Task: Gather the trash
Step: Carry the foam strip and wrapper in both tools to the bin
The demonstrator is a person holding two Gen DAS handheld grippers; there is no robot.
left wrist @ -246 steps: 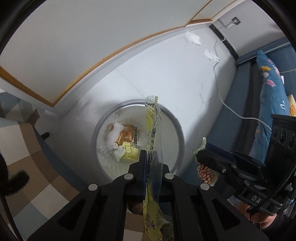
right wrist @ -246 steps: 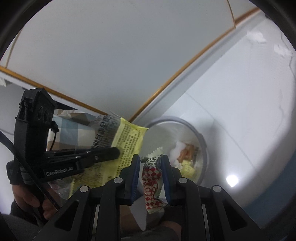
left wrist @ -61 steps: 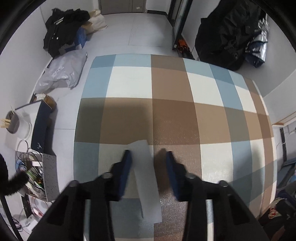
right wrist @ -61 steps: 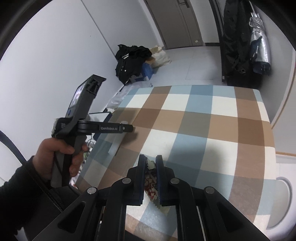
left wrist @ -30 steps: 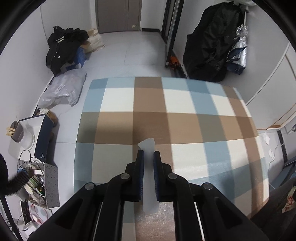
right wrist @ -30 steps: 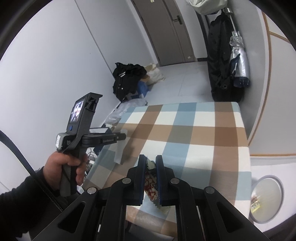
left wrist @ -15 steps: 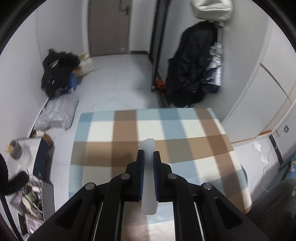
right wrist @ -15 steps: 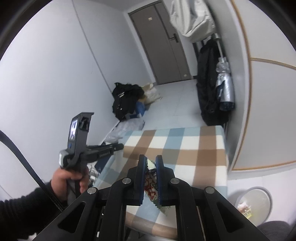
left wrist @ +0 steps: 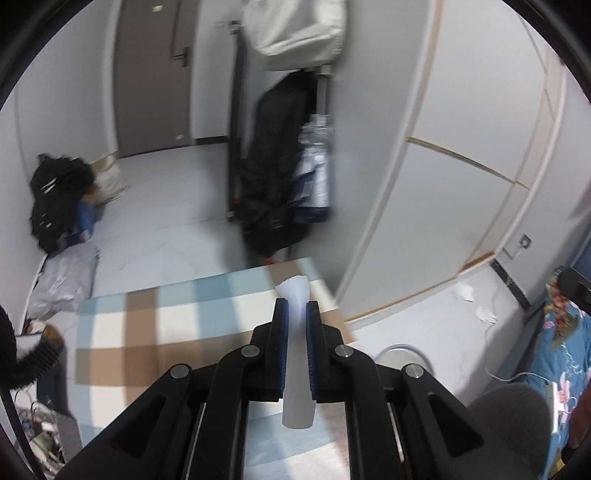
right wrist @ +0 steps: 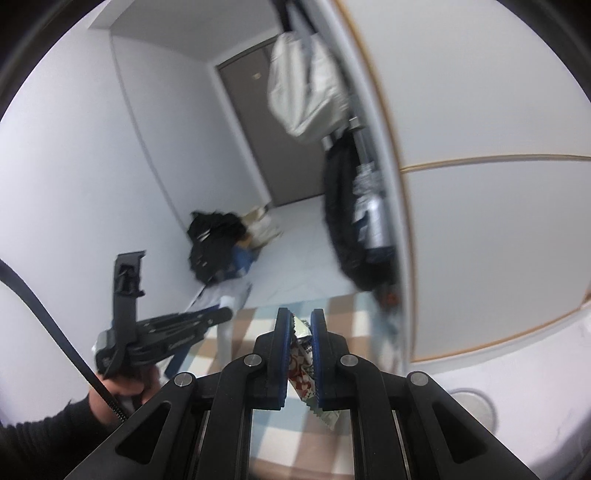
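My left gripper is shut on a pale translucent wrapper strip that sticks out past the fingertips and hangs below them. My right gripper is shut on a red-and-white patterned snack wrapper with a zigzag edge. Both are raised above the checked brown, blue and white table. In the right wrist view the left gripper shows at the left, in a person's hand, with the pale strip hanging from its tip. The round grey trash bin's rim peeks out on the floor by the table's right edge; its rim also shows at lower right.
A white wardrobe stands right of the table. Dark coats and a pale bag hang by a grey door. A black bag pile and a grey plastic bag lie on the floor. White scraps lie near the wall.
Both grippers have risen and swung to the right with their wrappers held. The table has sunk lower in both views, and the wardrobe, the door and the trash bin have come into sight.
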